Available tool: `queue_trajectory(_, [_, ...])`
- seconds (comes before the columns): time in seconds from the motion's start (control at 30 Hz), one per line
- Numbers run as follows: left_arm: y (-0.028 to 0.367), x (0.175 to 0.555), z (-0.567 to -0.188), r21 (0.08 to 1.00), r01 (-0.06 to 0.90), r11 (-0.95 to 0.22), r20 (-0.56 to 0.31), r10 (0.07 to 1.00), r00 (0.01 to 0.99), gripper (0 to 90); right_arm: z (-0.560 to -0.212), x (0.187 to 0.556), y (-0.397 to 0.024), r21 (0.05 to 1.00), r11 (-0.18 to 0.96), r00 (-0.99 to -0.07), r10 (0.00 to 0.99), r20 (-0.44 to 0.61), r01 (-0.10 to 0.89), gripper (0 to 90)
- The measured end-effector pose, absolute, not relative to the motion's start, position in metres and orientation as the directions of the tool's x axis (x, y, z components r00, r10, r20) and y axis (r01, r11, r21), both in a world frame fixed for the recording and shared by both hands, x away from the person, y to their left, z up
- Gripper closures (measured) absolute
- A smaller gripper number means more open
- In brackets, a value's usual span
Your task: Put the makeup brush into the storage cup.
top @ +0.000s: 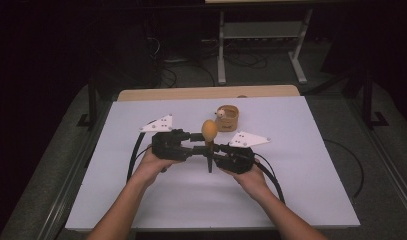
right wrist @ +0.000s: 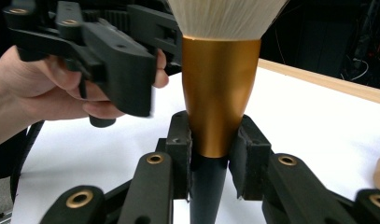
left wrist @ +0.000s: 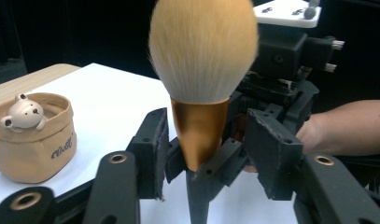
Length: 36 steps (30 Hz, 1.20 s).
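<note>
Right now, from the high view, I have both grippers meeting over the middle of the white table [top: 301, 165], with the makeup brush [top: 209, 131] standing upright between them, bristles up and its dark handle pointing down at the sheet. The right gripper [top: 214, 147] clamps the brush near the ferrule; the left gripper [top: 195, 136] sits just beside it. A small tan pouch [top: 227, 118] with a bear on its rim waits just behind the brush.

Along the left gripper view, my left gripper [left wrist: 204, 140] has its jaws standing off the brush [left wrist: 201, 70]: I see gaps on both sides of the copper ferrule, so it has let go. The pouch [left wrist: 32, 140] sits off to one side.

Along the right gripper view, the right gripper [right wrist: 211, 154] pinches the brush [right wrist: 219, 93] where copper meets black handle, pads pressed tight.

I judge the handover done, with the brush now carried by the right; putting it in the pouch looks like what remains. The bristle tip is cut off here, and I cannot make out the handle's end.
</note>
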<state>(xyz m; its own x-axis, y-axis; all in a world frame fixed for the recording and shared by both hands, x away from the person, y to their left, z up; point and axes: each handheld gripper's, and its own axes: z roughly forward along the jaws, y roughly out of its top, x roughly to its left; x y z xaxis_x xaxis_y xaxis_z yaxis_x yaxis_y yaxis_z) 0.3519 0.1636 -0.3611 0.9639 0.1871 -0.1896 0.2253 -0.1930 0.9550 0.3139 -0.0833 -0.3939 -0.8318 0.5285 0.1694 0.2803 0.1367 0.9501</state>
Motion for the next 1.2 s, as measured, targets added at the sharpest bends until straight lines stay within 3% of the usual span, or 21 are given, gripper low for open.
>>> queue_trajectory(0.5, [0.178, 0.343, -0.361, 0.950, 0.232, -0.210, -0.185, 0.221, 0.958, 33.8, -0.392, 0.315, -0.090, 0.950, 0.138, -0.819, 0.550, 0.162, 0.281, 70.2])
queue_trajectory(1.2, [0.213, 0.312, -0.371, 0.958, 0.220, -0.185, -0.145, 0.350, 0.925, 16.2, -0.391, 0.316, -0.098, 0.949, 0.168, -0.814, 0.565, 0.131, 0.269, 70.4])
